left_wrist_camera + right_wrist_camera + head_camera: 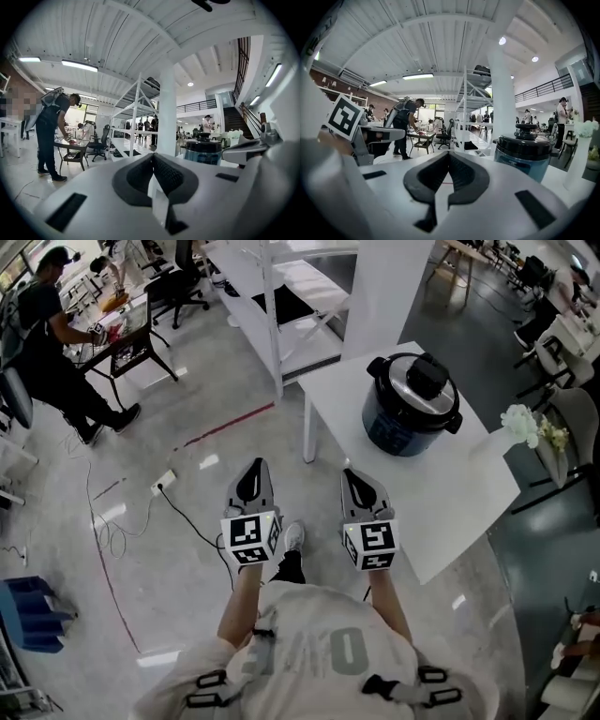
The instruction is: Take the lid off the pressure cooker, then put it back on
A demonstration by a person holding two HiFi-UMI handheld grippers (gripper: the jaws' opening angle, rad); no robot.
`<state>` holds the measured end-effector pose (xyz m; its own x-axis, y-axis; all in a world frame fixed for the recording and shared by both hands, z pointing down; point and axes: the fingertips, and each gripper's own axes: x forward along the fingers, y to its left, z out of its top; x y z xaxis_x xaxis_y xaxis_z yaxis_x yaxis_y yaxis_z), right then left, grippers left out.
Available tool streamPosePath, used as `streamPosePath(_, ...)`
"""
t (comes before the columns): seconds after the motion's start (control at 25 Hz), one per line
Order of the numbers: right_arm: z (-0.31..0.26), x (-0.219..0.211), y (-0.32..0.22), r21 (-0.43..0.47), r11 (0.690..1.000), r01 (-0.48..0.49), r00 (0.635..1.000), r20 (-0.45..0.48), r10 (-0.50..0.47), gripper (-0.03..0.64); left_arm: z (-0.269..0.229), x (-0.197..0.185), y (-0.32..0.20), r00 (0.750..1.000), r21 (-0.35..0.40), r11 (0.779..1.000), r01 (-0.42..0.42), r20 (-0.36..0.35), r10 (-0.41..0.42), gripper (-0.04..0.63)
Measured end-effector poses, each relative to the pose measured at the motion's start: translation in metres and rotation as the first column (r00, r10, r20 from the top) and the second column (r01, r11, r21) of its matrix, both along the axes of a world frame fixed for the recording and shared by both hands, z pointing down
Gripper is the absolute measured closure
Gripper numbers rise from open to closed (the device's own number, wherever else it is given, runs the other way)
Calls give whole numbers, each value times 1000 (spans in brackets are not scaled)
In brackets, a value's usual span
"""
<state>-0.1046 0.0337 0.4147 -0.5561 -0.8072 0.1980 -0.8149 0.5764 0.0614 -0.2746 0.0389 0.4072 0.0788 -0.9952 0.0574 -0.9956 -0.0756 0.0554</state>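
Note:
A dark blue pressure cooker (411,409) stands on a white table (450,512), its steel lid (417,385) with a black knob seated on top. Both gripper views show the cooker ahead, in the left one as pressure cooker (203,150) and in the right one as pressure cooker (529,152). My left gripper (253,468) hovers over the floor, short of the table, shut and empty. My right gripper (353,474) hangs at the table's near corner, also shut with nothing in it. The cooker lies ahead and to the right of both.
White flowers in a vase (530,427) stand on the table's right side. A white pillar (394,292) and shelving frame (281,315) rise behind the table. A person (52,343) works at a dark side table at far left. A cable and socket strip (164,482) lie on the floor.

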Motion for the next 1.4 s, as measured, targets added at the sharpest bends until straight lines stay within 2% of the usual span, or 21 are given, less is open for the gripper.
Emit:
streamPosePath(0.12, -4, -22, -41, -2, 1000, -6, 1000, -1, 6, 607, -5, -16, -46, 999, 15, 1000, -23, -25, 23, 577)
streamPosePath(0.32, -4, -63, -101, -13, 1000, -19, 1000, -23, 19, 607, -3, -46, -109, 998, 5, 998, -56, -26, 56, 577)
streamPosePath(0.52, -4, -86, -146, -26, 998, -52, 999, -10, 52, 607, 5, -68, -154, 996, 2, 997, -83, -14, 83, 577)
streamPosePath(0.64, -1, -91, -162, -23, 998, -57, 998, -38, 56, 607, 17, -77, -173, 997, -5, 997, -73, -35, 72, 577)
streamPosePath(0.88, -1, -99, -183, -20, 997, -77, 994, -74, 75, 607, 23, -79, -194, 995, -10, 996, -93, -27, 93, 577)
streamPosePath(1.04, -5, -104, -188, -13, 997, -70, 995, -77, 69, 607, 24, -83, -196, 997, -30, 996, -78, -26, 77, 577)
streamPosePath(1.28, -1, -92, -195, -13, 998, -65, 997, -36, 65, 607, 21, -73, -201, 998, -13, 998, -63, 5, 63, 577)
streamPosePath(1.4, -1, -76, -201, -4, 997, -81, 997, -6, 81, 607, 17, -56, -203, 997, -4, 997, -71, -9, 71, 577)
